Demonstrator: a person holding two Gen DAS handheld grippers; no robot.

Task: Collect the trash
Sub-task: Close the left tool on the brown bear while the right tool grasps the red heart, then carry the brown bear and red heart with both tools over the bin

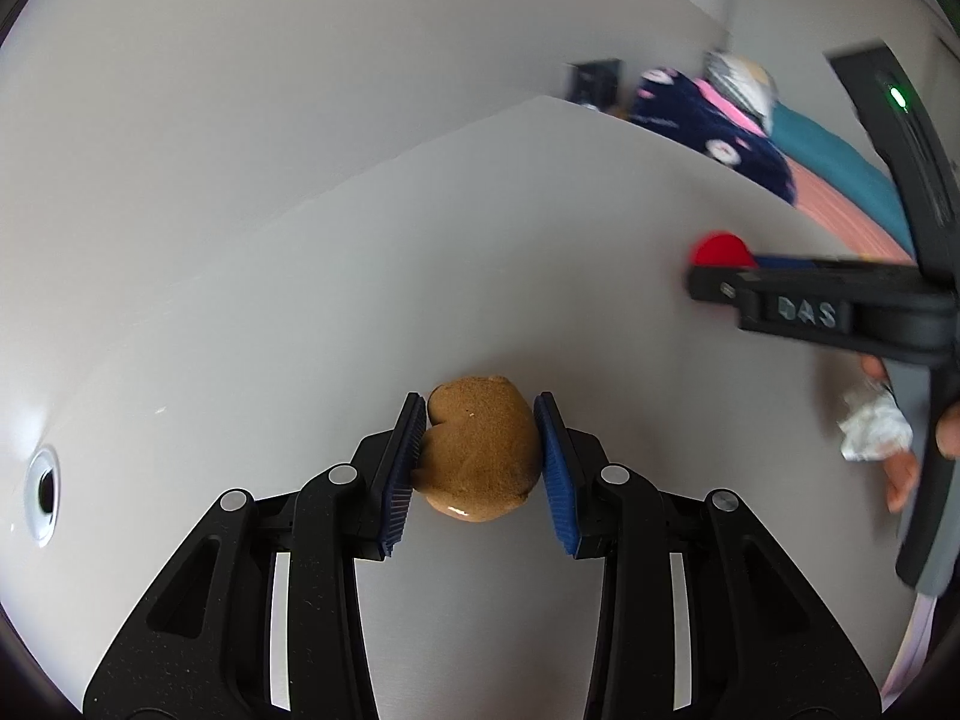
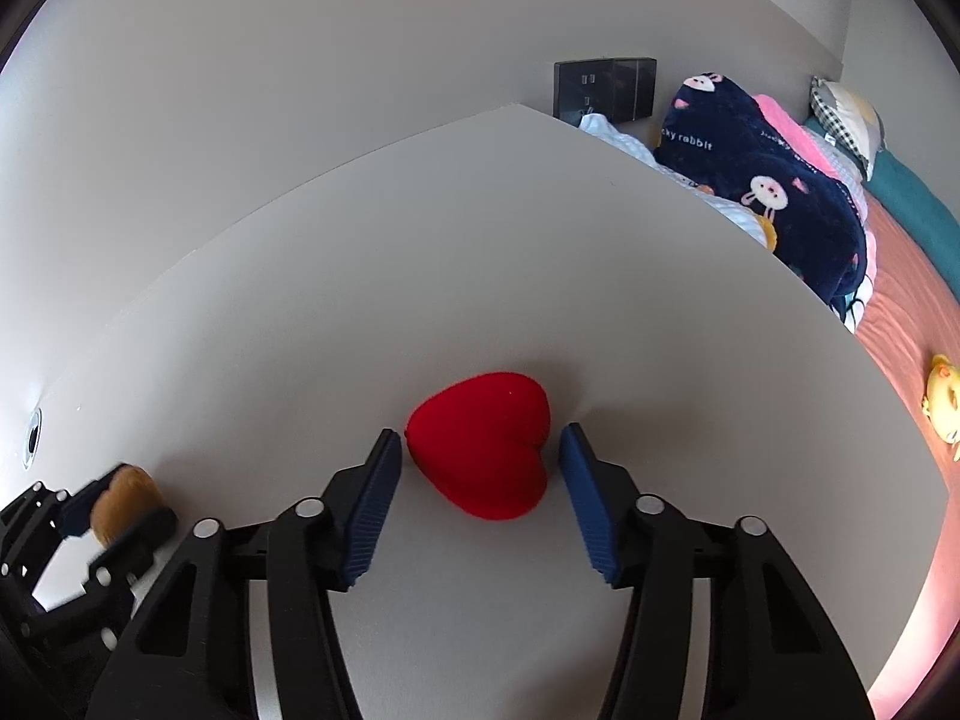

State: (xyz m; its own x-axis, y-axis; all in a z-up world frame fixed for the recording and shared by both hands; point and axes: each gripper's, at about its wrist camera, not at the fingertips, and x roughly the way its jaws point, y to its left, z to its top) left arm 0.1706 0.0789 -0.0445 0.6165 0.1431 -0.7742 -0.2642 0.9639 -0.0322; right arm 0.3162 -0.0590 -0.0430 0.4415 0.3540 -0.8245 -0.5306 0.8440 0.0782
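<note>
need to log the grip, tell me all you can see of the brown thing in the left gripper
The brown thing is a rounded, heart-like lump with a notch on its left side. Its surface looks matte and finely grained, with one glossy spot at the near edge. It sits between the blue ribbed pads of the left gripper, which press on both its sides. Whether it rests on the white table cannot be told. In the right wrist view it is small and blurred.

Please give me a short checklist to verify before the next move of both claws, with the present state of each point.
1. Left claw pads touching the brown heart-shaped soft object on both sides: ok.
2. Red heart-shaped soft object centred inside the right claw: ok.
3. Right claw closed on it: not ok, gaps remain.
4. Brown object lifted off the white table: cannot tell.
5. Trash container visible: not ok.
6. Crumpled white paper collected: not ok.
</note>
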